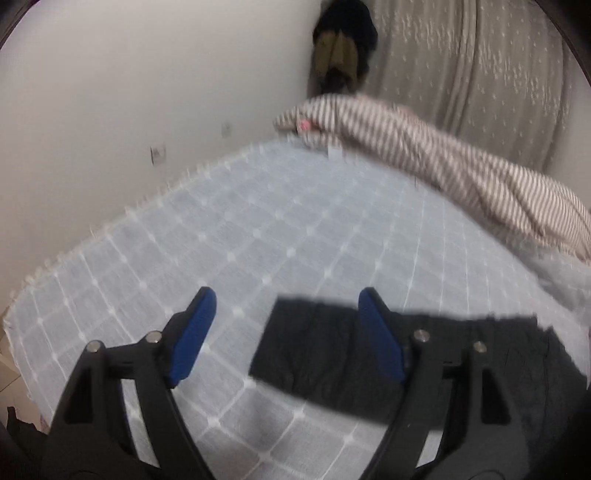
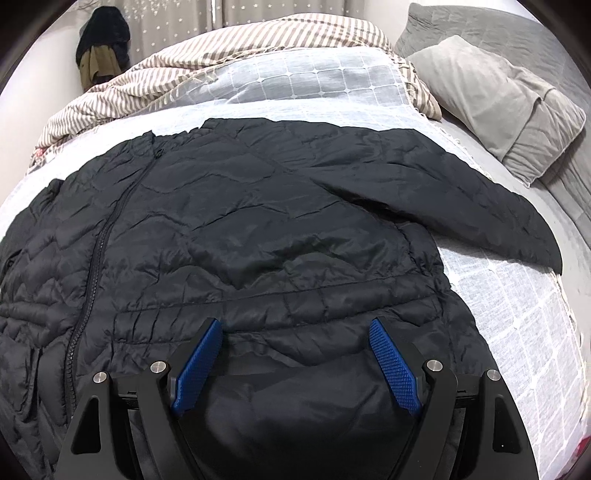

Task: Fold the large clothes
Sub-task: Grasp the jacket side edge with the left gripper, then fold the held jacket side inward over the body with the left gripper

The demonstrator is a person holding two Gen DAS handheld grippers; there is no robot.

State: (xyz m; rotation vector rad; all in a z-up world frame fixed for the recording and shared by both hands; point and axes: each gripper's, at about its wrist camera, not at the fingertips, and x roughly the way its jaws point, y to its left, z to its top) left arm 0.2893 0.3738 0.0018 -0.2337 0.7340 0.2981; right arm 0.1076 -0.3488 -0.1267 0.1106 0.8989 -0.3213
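Your jacket (image 2: 240, 221) lies spread flat on the bedspread (image 2: 509, 295), one sleeve (image 2: 461, 214) reaching out right. Behind it you have a bunched blanket (image 2: 155, 85); a pillow (image 2: 498, 103) sits far right. Clothes (image 2: 103, 48) hang at the far left corner. Your right gripper (image 2: 295, 362) hovers over the jacket's near edge; left gripper (image 1: 286, 336) sits above the bedspread, jacket just right.

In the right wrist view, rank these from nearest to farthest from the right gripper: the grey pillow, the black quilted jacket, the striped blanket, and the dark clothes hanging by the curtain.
1. Black quilted jacket, directly under the open right gripper.
2. Grey pillow, upper right on the bed.
3. Striped blanket, bunched along the bed's far edge.
4. Dark hanging clothes, upper left, beyond the bed.
The pillow and the blanket are close to call.
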